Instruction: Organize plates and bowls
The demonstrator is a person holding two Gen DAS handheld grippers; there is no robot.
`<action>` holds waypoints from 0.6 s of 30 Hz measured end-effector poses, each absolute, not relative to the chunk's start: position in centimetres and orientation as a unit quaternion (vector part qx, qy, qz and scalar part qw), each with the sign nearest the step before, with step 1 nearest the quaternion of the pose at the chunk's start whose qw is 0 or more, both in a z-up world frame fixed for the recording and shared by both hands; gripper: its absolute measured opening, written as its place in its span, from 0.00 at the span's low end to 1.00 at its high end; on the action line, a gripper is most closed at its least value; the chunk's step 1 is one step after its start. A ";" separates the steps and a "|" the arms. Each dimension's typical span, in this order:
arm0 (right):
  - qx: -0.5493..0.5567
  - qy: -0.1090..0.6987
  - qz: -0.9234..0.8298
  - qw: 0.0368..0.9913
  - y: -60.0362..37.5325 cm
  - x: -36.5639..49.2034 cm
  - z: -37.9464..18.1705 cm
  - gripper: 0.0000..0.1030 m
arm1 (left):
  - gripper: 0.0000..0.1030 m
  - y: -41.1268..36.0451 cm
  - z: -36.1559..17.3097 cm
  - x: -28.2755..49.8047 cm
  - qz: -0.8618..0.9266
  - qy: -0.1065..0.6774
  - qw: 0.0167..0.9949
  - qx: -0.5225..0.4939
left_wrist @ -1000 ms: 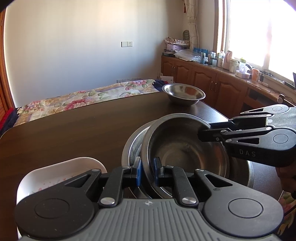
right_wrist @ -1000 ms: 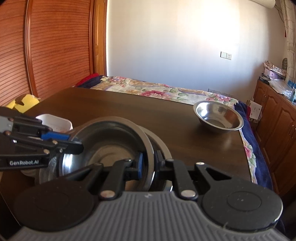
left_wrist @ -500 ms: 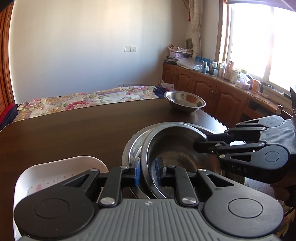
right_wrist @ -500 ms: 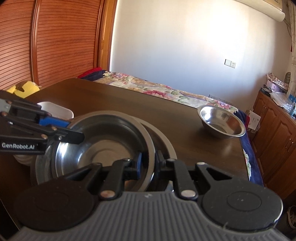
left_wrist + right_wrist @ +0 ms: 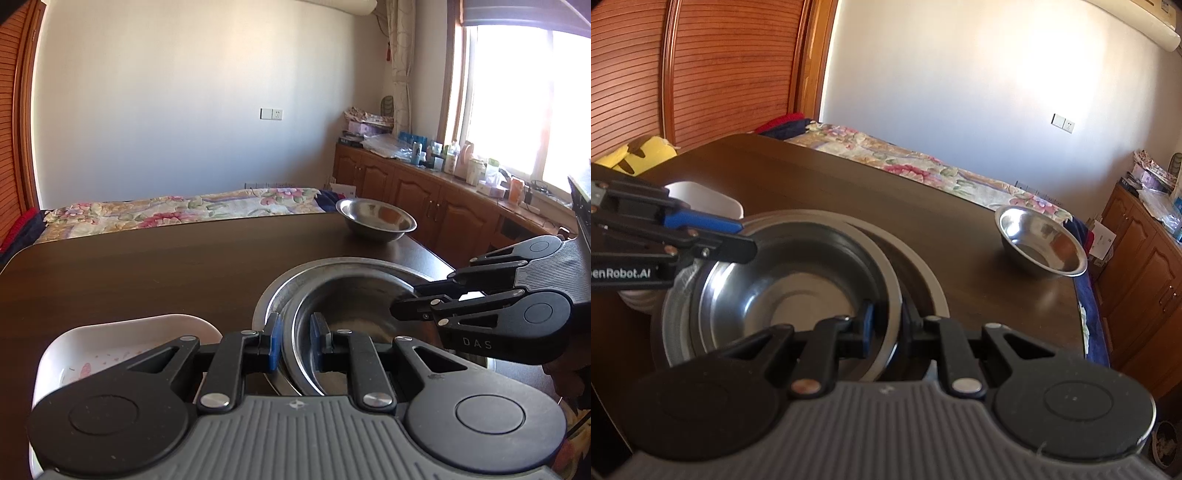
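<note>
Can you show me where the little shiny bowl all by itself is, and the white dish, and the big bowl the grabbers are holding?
small steel bowl (image 5: pixel 376 218), left wrist view, on its inner wall.
white dish (image 5: pixel 110 350), left wrist view, on its inside bottom.
large steel bowl (image 5: pixel 798 291), right wrist view, on its inner floor.

We see a steel bowl (image 5: pixel 354 310) nested in a wider steel basin (image 5: pixel 291 280) on the table (image 5: pixel 147 266), a white dish (image 5: pixel 122 343) just left of them, a second steel bowl (image 5: pixel 376 218) well apart at the far right corner.
</note>
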State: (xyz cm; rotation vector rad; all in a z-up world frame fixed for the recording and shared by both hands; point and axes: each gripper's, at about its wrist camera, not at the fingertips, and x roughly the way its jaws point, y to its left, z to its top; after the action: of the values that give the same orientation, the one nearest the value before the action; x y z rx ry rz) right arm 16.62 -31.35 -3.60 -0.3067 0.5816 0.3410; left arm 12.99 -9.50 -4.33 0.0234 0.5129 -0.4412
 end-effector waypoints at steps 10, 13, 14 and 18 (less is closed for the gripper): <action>-0.135 0.289 0.169 0.932 -31.8 16.7 -3.6 0.16 | 0.19 -9.8 -4.1 13.1 -0.217 0.252 0.943 0.012; -0.125 0.273 0.162 0.940 -32.2 16.4 -3.4 0.17 | 0.19 -10.0 -3.8 13.2 -0.218 0.251 0.943 0.011; -0.123 0.269 0.161 0.942 -32.3 16.3 -3.4 0.17 | 0.19 -10.1 -3.7 13.3 -0.218 0.250 0.943 0.012; -0.103 0.251 0.163 0.949 -33.0 16.1 -2.8 0.17 | 0.22 -10.6 -3.0 13.8 -0.217 0.245 0.945 0.023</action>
State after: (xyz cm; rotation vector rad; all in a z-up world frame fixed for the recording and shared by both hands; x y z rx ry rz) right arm 16.07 -32.99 -2.84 -0.2089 0.5105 0.3317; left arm 13.77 -10.65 -3.01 0.0469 0.4983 -0.4414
